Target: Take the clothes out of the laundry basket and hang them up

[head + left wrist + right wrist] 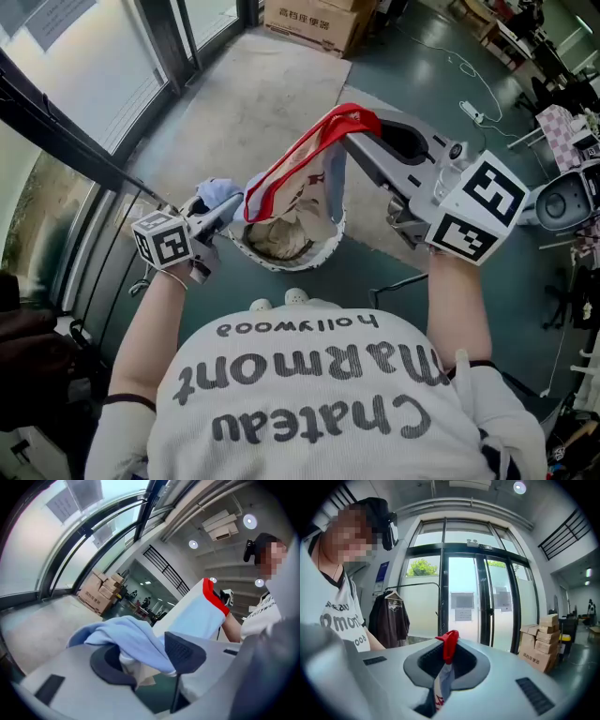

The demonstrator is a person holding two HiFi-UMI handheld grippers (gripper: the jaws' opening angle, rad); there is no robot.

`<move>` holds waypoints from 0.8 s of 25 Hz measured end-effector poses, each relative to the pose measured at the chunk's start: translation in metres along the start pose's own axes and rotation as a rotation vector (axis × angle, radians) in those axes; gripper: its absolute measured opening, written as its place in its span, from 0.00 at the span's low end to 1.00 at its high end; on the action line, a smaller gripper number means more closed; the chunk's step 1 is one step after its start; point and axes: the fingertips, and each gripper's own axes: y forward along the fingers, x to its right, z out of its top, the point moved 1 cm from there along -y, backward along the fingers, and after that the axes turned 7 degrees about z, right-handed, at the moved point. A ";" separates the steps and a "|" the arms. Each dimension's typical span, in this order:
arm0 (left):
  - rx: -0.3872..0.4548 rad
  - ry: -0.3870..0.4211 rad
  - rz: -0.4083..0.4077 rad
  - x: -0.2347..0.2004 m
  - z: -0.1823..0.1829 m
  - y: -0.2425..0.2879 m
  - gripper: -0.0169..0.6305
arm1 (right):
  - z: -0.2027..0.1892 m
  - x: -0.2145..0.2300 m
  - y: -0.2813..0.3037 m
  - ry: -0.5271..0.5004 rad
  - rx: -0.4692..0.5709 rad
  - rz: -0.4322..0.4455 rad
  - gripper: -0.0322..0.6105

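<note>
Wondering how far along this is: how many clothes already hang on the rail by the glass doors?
1: a dark shirt on a hanger, at the left of the rail in the right gripper view. Others may be hidden behind the person.

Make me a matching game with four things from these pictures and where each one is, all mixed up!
Things:
1 right gripper
2 light blue cloth
3 dark shirt
4 laundry basket

Places or states:
A on a hanger
B down on the floor
C shut on the red-trimmed garment
D between the left gripper's jaws

Pairs: 1-C, 2-D, 3-A, 4-B.
</note>
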 end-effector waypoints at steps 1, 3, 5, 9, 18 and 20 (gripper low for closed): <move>-0.005 -0.004 -0.020 0.000 -0.008 0.004 0.38 | 0.001 0.001 0.002 -0.005 -0.010 -0.010 0.10; 0.000 -0.007 -0.046 -0.003 -0.023 0.008 0.43 | -0.003 0.004 0.005 -0.014 -0.042 -0.031 0.10; 0.017 -0.021 -0.060 -0.007 -0.034 0.007 0.45 | -0.009 0.008 0.006 -0.008 -0.076 -0.060 0.10; 0.111 -0.136 -0.049 -0.024 -0.039 -0.006 0.55 | -0.022 0.023 -0.001 0.054 -0.096 -0.122 0.10; 0.215 -0.272 -0.025 -0.048 -0.036 -0.031 0.64 | -0.048 0.066 -0.031 0.168 -0.088 -0.293 0.10; 0.156 -0.236 -0.037 -0.045 -0.045 -0.032 0.64 | -0.048 0.078 -0.045 0.184 -0.060 -0.337 0.10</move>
